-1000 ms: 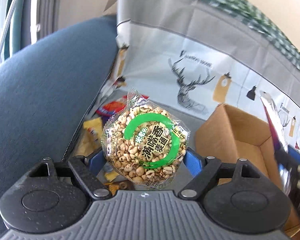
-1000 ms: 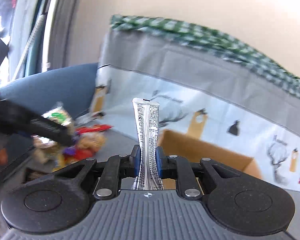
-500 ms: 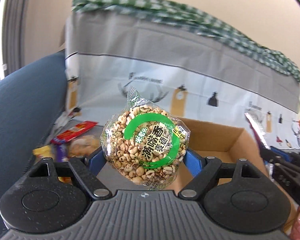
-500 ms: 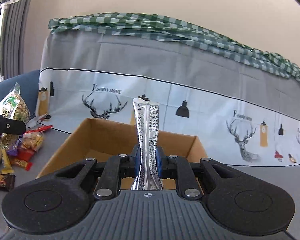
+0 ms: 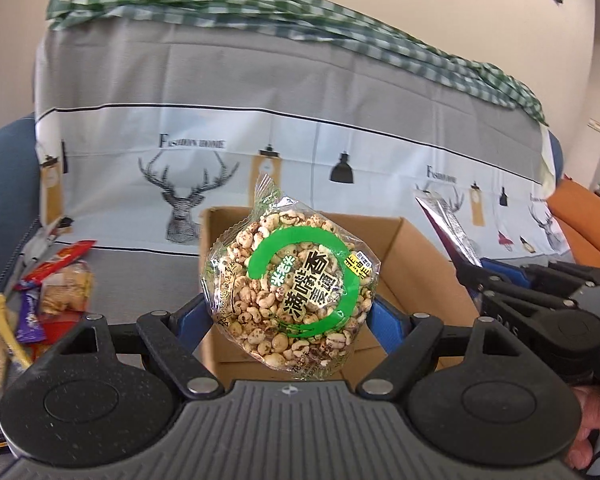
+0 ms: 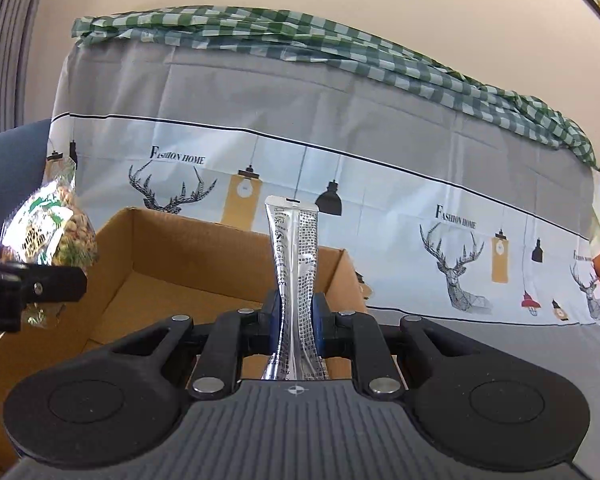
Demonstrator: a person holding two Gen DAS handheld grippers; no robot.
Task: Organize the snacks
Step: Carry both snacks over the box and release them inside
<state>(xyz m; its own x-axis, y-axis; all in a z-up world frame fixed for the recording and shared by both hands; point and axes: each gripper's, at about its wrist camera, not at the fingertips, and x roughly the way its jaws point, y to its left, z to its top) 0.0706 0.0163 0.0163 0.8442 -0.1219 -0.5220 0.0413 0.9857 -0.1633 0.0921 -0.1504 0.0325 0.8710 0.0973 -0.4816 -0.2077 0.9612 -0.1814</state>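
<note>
My left gripper (image 5: 288, 312) is shut on a clear bag of puffed grain with a green ring label (image 5: 290, 294), held upright in front of an open cardboard box (image 5: 416, 256). My right gripper (image 6: 295, 318) is shut on a thin silver sachet (image 6: 294, 256) that stands upright over the same box (image 6: 172, 264). The right gripper and its sachet (image 5: 446, 226) show at the right of the left wrist view. The grain bag (image 6: 50, 224) shows at the left of the right wrist view.
A pile of loose snack packets (image 5: 48, 280) lies left of the box on the grey seat. A deer-print cloth (image 6: 340, 168) covers the sofa back behind, with a green checked cloth (image 6: 340, 44) on top. An orange cushion (image 5: 580, 220) lies at far right.
Both grippers have swung right from the snack pile with their packets and now face the box, which looks closer and more centred. Both grips are unchanged.
</note>
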